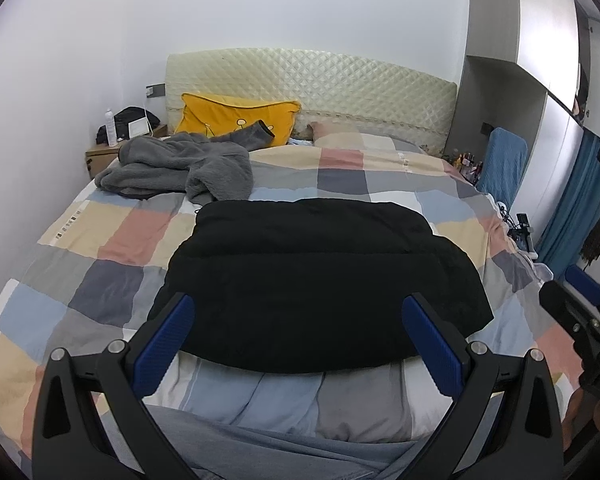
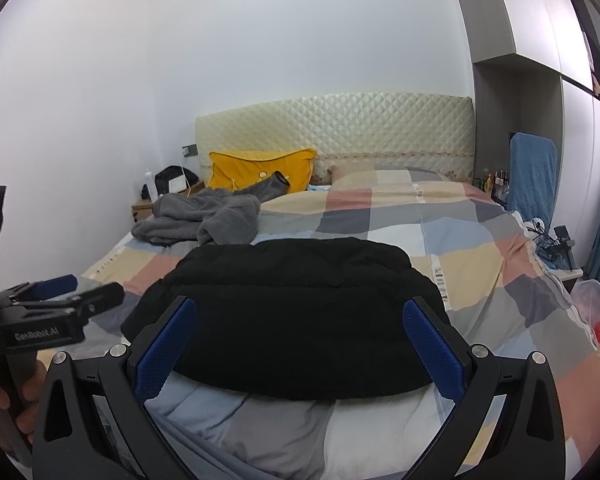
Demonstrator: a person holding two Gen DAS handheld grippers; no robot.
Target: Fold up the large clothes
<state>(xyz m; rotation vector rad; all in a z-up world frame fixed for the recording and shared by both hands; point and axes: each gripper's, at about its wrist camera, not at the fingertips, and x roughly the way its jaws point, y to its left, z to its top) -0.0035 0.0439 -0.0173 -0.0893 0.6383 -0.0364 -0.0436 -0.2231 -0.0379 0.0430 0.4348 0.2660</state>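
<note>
A black garment lies folded into a thick rectangle on the checked bedcover, near the foot of the bed; the right wrist view shows the same black garment. My left gripper hovers open just short of its near edge, nothing between the blue pads. My right gripper is open too, held before the same edge with blue pads apart. Each gripper appears in the other's view: the right gripper at the right edge, the left gripper at the left, held by a hand.
A crumpled grey fleece garment lies at the far left of the bed by a yellow pillow and the quilted headboard. A nightstand with a bottle stands left. A blue-covered chair, cables and a curtain are on the right.
</note>
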